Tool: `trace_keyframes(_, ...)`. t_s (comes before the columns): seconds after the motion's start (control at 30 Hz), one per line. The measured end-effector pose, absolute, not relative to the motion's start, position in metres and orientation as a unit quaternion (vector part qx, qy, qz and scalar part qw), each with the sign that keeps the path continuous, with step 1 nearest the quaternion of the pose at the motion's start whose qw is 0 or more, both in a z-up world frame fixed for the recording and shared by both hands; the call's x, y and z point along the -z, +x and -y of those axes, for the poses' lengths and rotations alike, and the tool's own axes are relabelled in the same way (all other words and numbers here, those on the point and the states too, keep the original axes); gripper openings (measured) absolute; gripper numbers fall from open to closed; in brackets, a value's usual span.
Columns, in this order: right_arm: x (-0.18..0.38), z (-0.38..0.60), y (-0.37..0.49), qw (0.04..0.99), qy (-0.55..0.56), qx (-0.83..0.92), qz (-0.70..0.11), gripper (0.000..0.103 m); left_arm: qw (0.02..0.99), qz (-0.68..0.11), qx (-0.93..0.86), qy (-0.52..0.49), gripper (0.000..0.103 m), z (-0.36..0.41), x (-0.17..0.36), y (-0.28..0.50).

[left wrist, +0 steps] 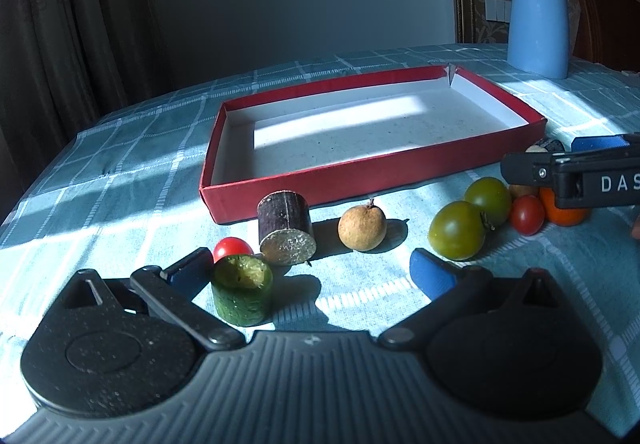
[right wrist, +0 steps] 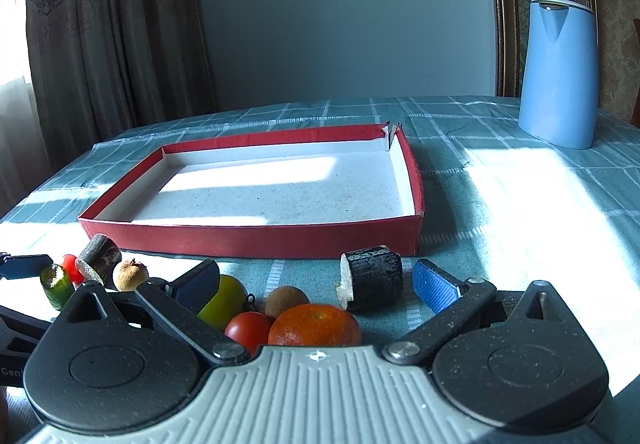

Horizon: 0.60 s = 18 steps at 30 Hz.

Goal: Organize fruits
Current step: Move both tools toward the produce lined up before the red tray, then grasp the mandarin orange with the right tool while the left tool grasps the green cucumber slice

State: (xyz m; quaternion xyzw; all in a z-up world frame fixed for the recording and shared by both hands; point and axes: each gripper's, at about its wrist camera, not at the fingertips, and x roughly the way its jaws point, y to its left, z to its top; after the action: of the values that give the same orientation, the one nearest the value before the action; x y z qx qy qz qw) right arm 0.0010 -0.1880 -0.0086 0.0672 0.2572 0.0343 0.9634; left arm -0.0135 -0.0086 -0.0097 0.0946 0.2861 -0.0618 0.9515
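Note:
A shallow red box (left wrist: pixel 360 173) with a white floor lies on the checked tablecloth and holds nothing; it also shows in the right wrist view (right wrist: pixel 248 240). In front of it lie a cucumber piece (left wrist: pixel 242 294), a red cherry tomato (left wrist: pixel 230 248), a dark sugarcane piece (left wrist: pixel 286 228), a brown longan (left wrist: pixel 362 228) and two green tomatoes (left wrist: pixel 458 230). My left gripper (left wrist: pixel 312 274) is open, with the cucumber just inside its left finger. My right gripper (right wrist: pixel 316 284) is open around an orange (right wrist: pixel 314 326), a red tomato (right wrist: pixel 248 330), a longan (right wrist: pixel 286 300) and another sugarcane piece (right wrist: pixel 372 278).
A blue kettle (left wrist: pixel 538 21) stands at the back right of the table, also seen in the right wrist view (right wrist: pixel 560 71). Curtains hang at the left behind the table. The table's edge curves at the far left.

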Motion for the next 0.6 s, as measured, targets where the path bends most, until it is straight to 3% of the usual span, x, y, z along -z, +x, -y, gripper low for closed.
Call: trace_keyframes(0.6,0.014,0.224,-0.061,0.966,0.027,-0.049,-0.253,0.103,0.951,-0.285,0.063,0.104,0.103,0.011,0.01,-0.014)
